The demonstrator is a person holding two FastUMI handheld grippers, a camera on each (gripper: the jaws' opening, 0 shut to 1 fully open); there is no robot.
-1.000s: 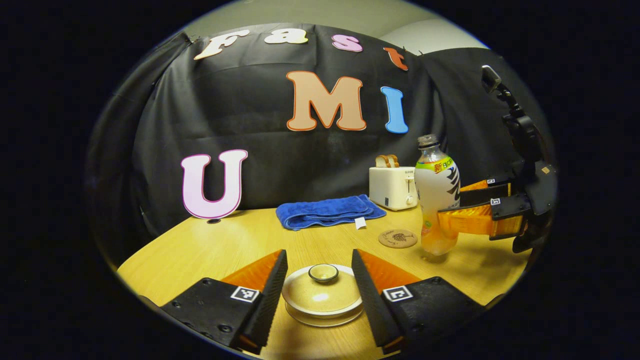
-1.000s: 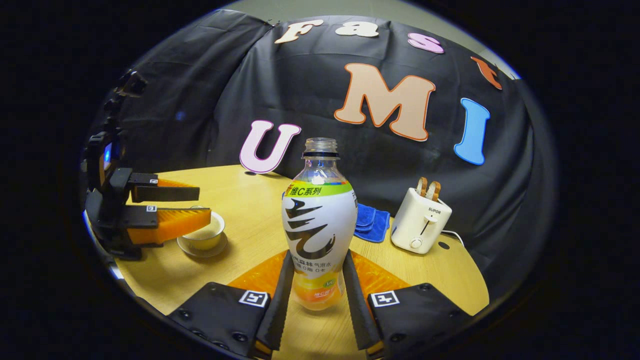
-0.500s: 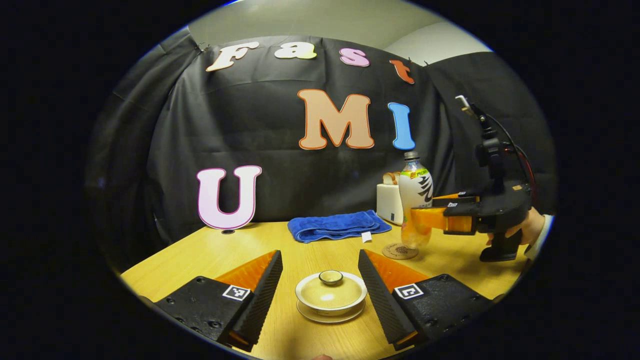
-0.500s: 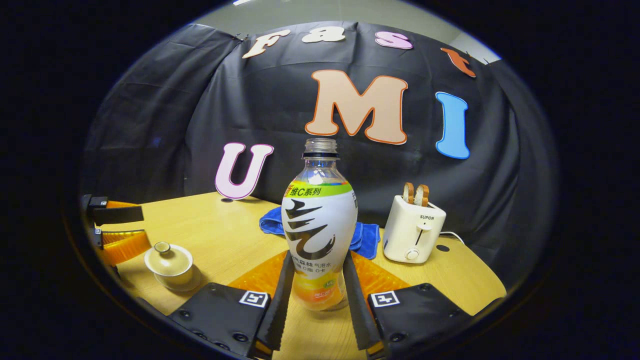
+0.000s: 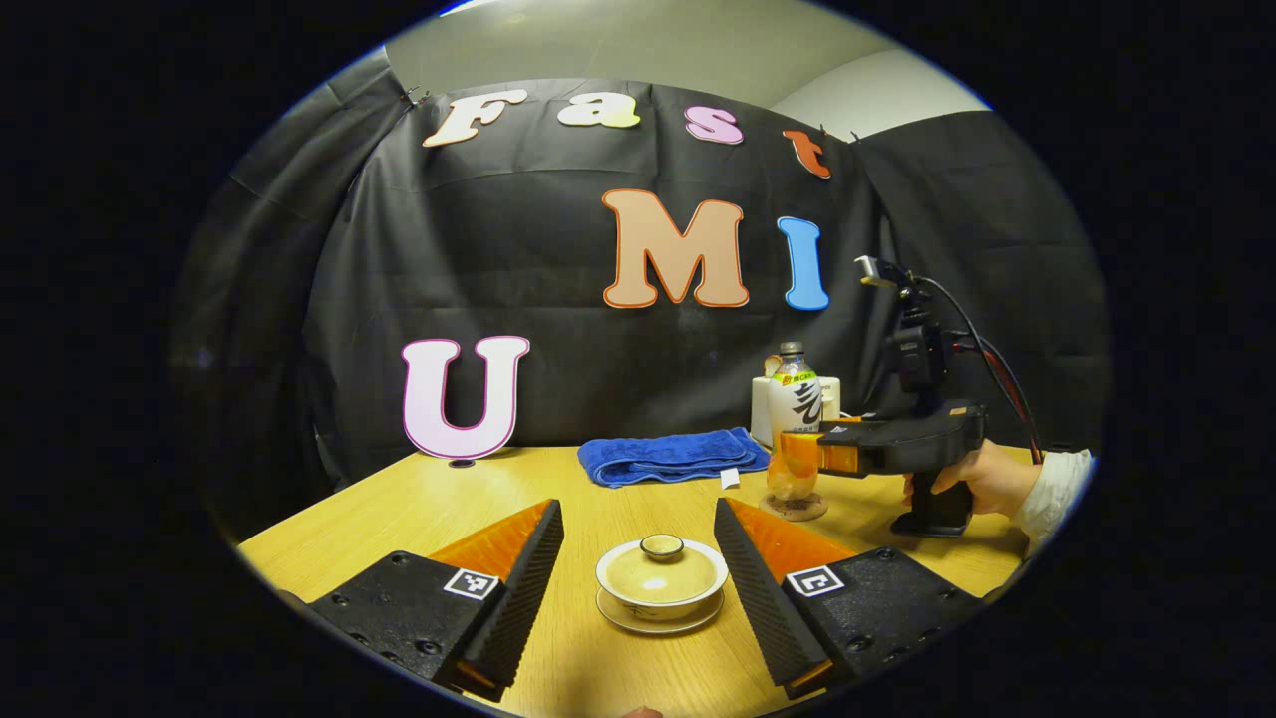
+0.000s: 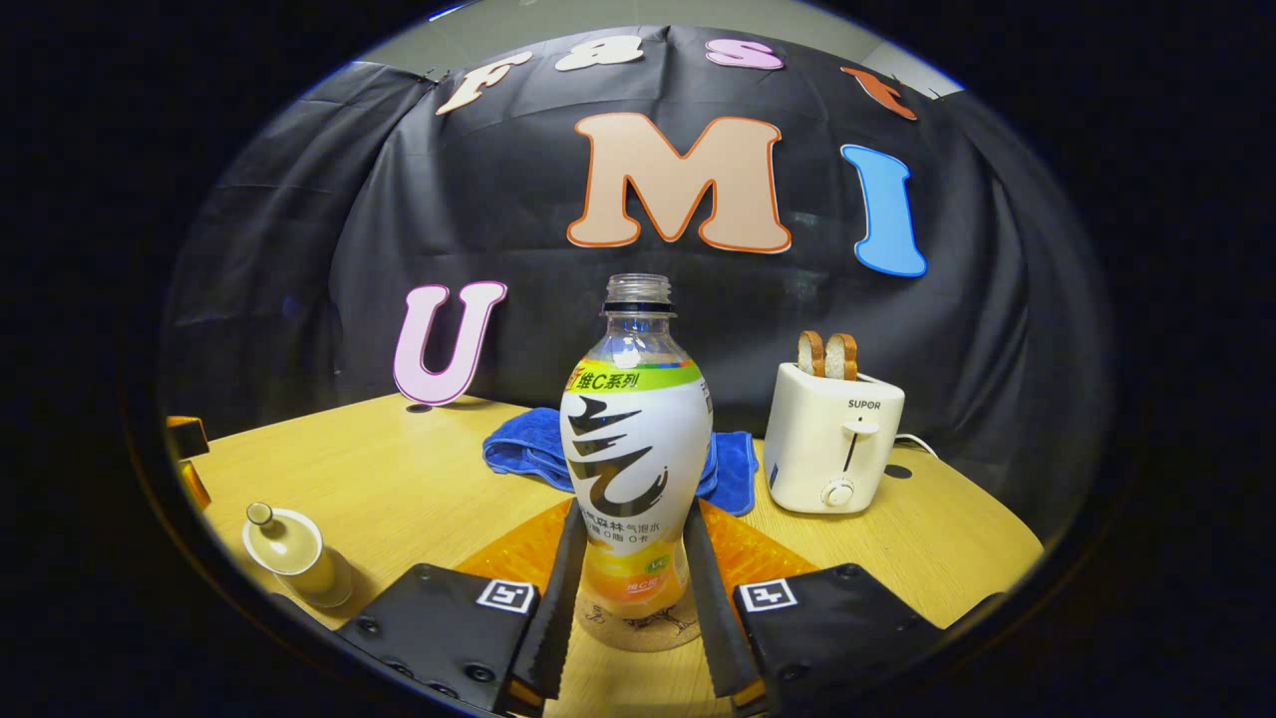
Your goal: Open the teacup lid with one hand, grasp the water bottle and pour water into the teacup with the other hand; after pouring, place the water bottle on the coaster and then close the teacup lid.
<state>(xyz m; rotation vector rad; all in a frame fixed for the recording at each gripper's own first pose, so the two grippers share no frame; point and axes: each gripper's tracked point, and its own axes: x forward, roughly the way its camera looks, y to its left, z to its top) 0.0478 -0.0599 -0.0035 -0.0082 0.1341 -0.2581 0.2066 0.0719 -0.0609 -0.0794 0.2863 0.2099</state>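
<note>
A lidded beige teacup (image 5: 661,578) sits on its saucer in the left gripper view, and low at the left (image 6: 289,553) in the right gripper view. My left gripper (image 5: 638,506) is open, its fingers on either side of the cup and clear of it. The uncapped water bottle (image 6: 636,439), with orange liquid at its bottom, stands upright over the round coaster (image 6: 638,630). My right gripper (image 6: 634,511) is shut on its lower body. From the left gripper view, the bottle (image 5: 795,399), coaster (image 5: 795,509) and right gripper (image 5: 802,454) are at the right, with a hand (image 5: 982,479) holding the gripper.
A folded blue towel (image 5: 673,454) lies at the back of the wooden table (image 5: 419,504). A white toaster (image 6: 835,449) with two bread slices stands right of the bottle. The table's rounded front edge runs close behind both grippers.
My left gripper has drawn back from the lidded teacup, staying open. The right gripper has carried the bottle away from the cup and set it over the coaster.
</note>
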